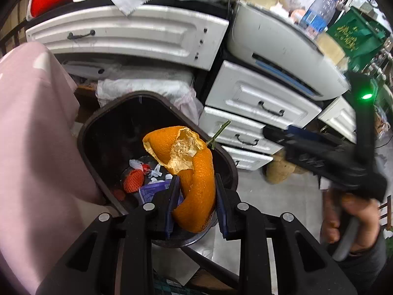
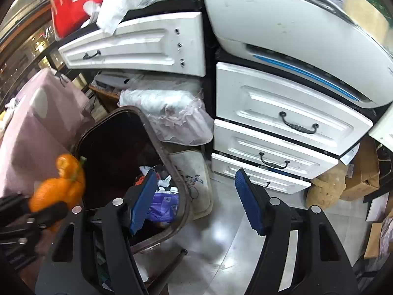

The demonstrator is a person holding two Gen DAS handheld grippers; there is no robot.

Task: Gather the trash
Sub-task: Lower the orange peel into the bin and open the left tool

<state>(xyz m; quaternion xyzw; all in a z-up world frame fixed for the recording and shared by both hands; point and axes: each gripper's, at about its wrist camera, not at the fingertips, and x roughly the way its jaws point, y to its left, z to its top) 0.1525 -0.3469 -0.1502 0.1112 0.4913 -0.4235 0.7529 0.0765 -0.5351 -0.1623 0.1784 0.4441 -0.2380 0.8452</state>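
Left gripper (image 1: pixel 195 196) clamped on orange peel (image 1: pixel 194 172), peel directly over open trash bin (image 1: pixel 98 123), long axis running along fingers toward bin mouth. Right gripper (image 2: pixel 196 199) jaws apart, empty, beside bin's right rim. Left nearer; release should drop peel in.

The peel (image 1: pixel 194 179) hides its lower end between the left gripper's (image 1: pixel 195 196) pads, and in the right wrist view it is a blur at the left edge. The bin's (image 1: pixel 91 132) near rim is covered by both grippers; its far inside is too dark to read. The right gripper (image 1: pixel 326 157) is motion-blurred in the left view, its fingertips indistinct. The printer (image 2: pixel 294 32) runs off the right edge.
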